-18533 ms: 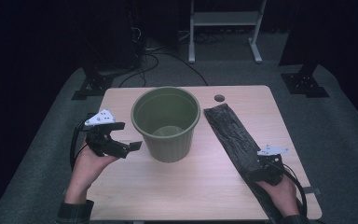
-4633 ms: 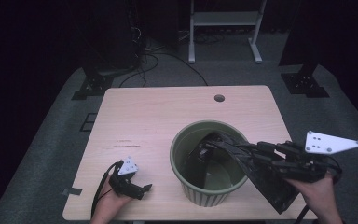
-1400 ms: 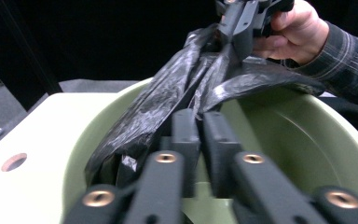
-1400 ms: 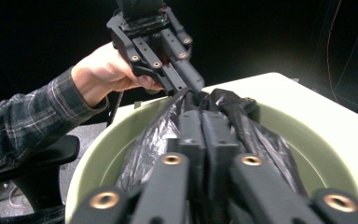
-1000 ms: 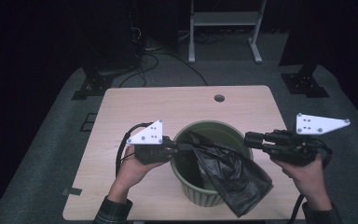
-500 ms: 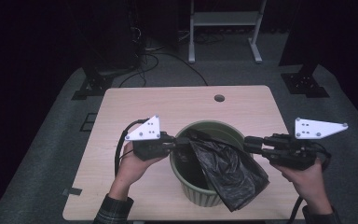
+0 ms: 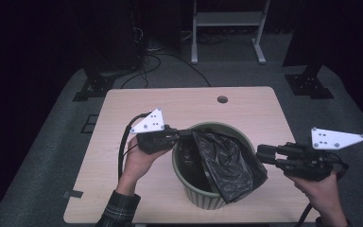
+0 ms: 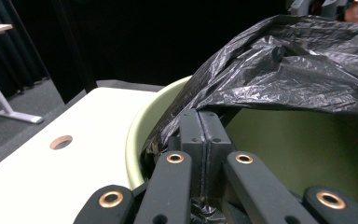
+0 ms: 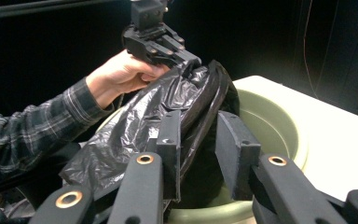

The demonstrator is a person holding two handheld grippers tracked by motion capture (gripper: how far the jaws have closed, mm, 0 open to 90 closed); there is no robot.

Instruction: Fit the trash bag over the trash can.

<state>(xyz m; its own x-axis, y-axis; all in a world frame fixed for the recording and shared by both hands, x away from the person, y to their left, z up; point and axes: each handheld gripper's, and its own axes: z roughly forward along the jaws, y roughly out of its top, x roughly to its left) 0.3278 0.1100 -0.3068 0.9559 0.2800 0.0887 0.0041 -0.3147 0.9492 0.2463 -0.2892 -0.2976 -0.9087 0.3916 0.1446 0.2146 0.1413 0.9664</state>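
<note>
Your left gripper (image 7: 185,134) is clamped on the black bin bag (image 7: 229,165) draped over the green bin's (image 7: 203,198) rim, while your right gripper (image 7: 261,154), jaws just opening, may let it slide outside.

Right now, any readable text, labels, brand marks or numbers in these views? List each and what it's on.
None readable.
The black bag is plain, with no print visible.
The green bin has no label on the wall that shows.
The grey plates on the left gripper and right gripper carry only small dark dots, no lettering.
The table top is bare wood with a round hole, no markings.
</note>
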